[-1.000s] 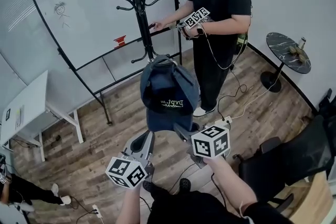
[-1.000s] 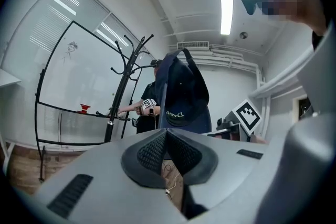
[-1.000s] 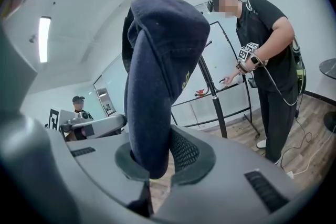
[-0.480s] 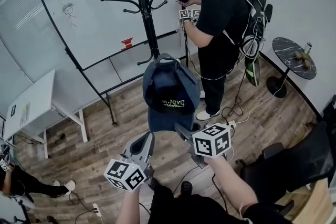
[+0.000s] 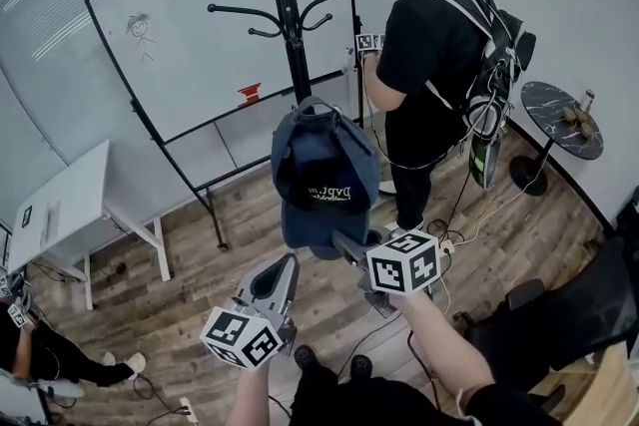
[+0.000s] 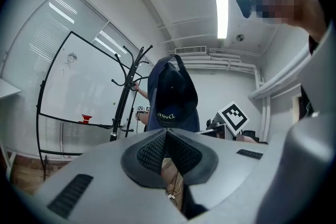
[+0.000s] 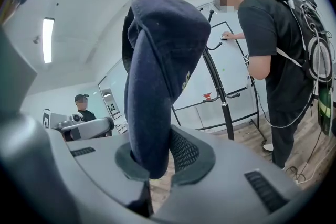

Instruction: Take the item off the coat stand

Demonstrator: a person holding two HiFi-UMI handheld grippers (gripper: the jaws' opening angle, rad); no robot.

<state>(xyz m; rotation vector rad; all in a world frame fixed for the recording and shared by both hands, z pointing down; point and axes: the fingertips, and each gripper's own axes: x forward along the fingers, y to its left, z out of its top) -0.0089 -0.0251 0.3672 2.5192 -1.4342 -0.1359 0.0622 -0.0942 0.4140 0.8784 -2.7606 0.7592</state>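
Observation:
A navy cap point(image 5: 321, 177) stands brim-down above my right gripper point(image 5: 337, 240), which is shut on the brim. In the right gripper view the cap point(image 7: 157, 60) fills the space between the pads and rises over my right gripper point(image 7: 156, 159). The black coat stand point(image 5: 290, 25) is just behind the cap. In the left gripper view the cap point(image 6: 173, 94) hangs to the right of the coat stand point(image 6: 126, 97), apart from its hooks. My left gripper point(image 5: 284, 266) is below and left of the cap, shut with nothing in it, its jaws together point(image 6: 165, 135).
A person in black with a backpack point(image 5: 429, 55) stands right of the stand, one hand on the whiteboard point(image 5: 190, 35). There is a white desk point(image 5: 60, 205) at left, a round black table point(image 5: 564, 120) at right, cables point(image 5: 469, 224) on the wooden floor and a black chair point(image 5: 559, 304) at the near right.
Both grippers have risen a little, the cap going with the right one. The person at the back has turned to the whiteboard and raised a hand to it.

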